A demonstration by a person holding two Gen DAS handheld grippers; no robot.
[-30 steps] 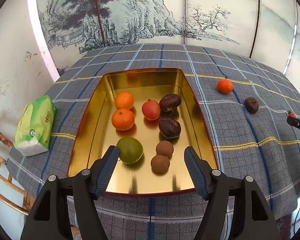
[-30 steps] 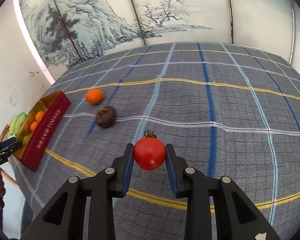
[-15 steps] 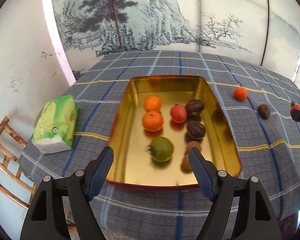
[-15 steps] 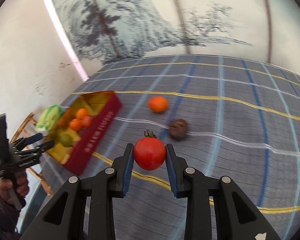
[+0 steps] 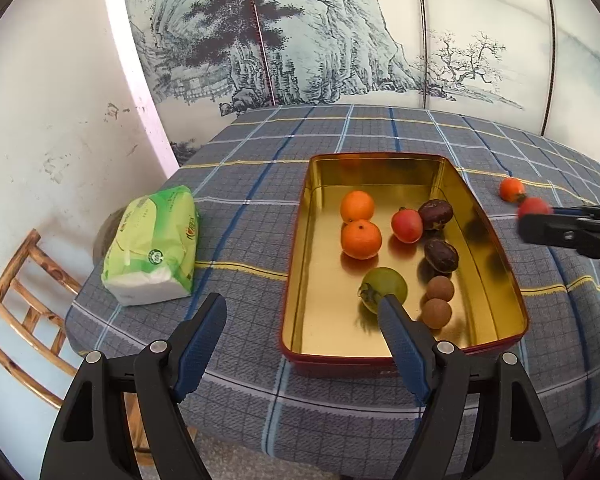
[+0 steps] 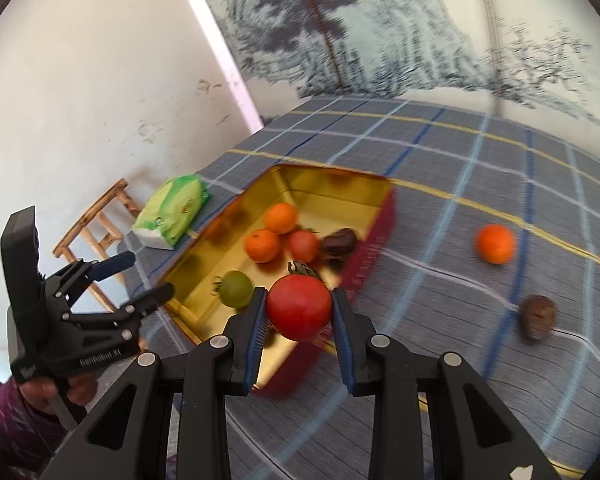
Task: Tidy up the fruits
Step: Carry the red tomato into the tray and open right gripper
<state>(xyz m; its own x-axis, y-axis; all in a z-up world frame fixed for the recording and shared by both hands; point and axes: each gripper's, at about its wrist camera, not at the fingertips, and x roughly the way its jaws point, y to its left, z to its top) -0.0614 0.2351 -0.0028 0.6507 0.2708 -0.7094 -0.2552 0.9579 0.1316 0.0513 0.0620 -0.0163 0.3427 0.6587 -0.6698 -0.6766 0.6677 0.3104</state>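
Note:
My right gripper point(image 6: 299, 296) is shut on a red tomato point(image 6: 300, 308) and hangs over the near right corner of the gold tray with red outer walls point(image 6: 364, 256). In the left wrist view the same tomato point(image 5: 534, 207) shows at the far right, beside the tray point(image 5: 296, 280). The tray holds two oranges point(image 5: 360, 238), a red fruit point(image 5: 407, 225), two dark fruits point(image 5: 442, 255), a green fruit point(image 5: 384, 288) and two small brown ones. My left gripper point(image 5: 300, 302) is open and empty, at the tray's near left corner. An orange point(image 6: 496, 244) and a dark brown fruit point(image 6: 538, 316) lie loose on the checked cloth.
A green tissue pack point(image 5: 152, 252) lies on the cloth left of the tray. A wooden chair point(image 5: 20, 300) stands past the table's left edge, by a white wall. A painted screen point(image 5: 320, 40) closes off the back. A hand point(image 6: 40, 392) holds the left gripper.
The right gripper has carried the tomato left across the cloth to the tray. The left gripper has drawn back and to the left of the tray, and its jaws have widened.

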